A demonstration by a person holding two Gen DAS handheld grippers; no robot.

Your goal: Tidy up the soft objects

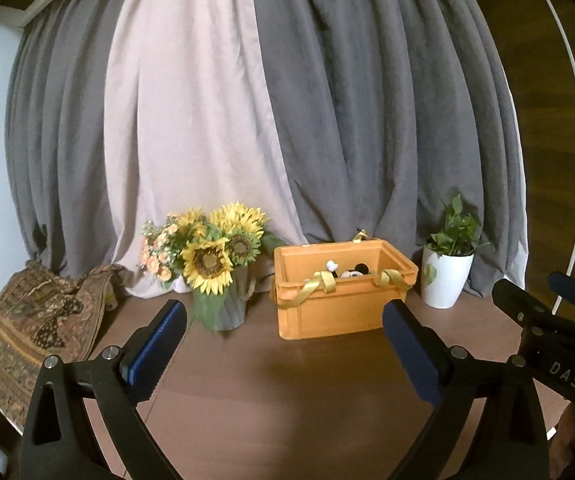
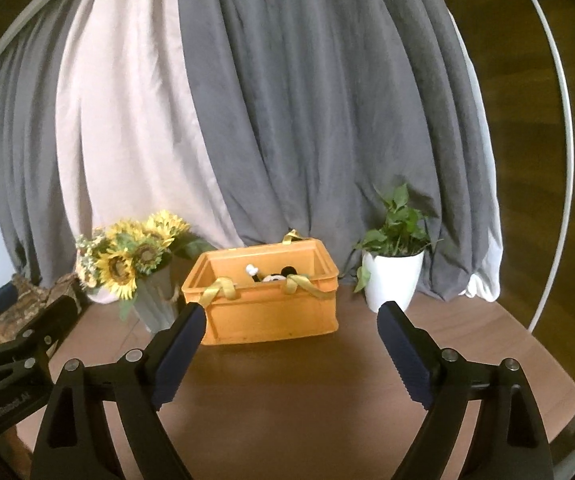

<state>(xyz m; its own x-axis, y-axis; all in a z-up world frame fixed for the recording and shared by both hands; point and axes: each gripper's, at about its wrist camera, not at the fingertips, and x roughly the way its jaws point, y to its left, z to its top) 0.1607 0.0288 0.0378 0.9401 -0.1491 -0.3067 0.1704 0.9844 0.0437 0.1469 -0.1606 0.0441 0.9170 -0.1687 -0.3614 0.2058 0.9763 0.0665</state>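
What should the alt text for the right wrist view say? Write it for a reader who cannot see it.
Open, empty right tongs point at an orange crate on a brown table, a black-and-white plush toy peeking over its rim. A sunflower bouquet stands left of it, a potted plant right, curtains behind.

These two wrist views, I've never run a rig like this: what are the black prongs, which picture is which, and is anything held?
The prongs are two-finger grippers that a person holds, one in each hand, each with a camera looking along its fingers. One picture looks out from the left gripper, the other from the right gripper. Both are open and hold nothing.

On the brown table stand an orange crate with yellow straps and a plush toy inside, a vase of sunflowers left of it, and a potted plant on its right. A patterned cloth lies at far left.
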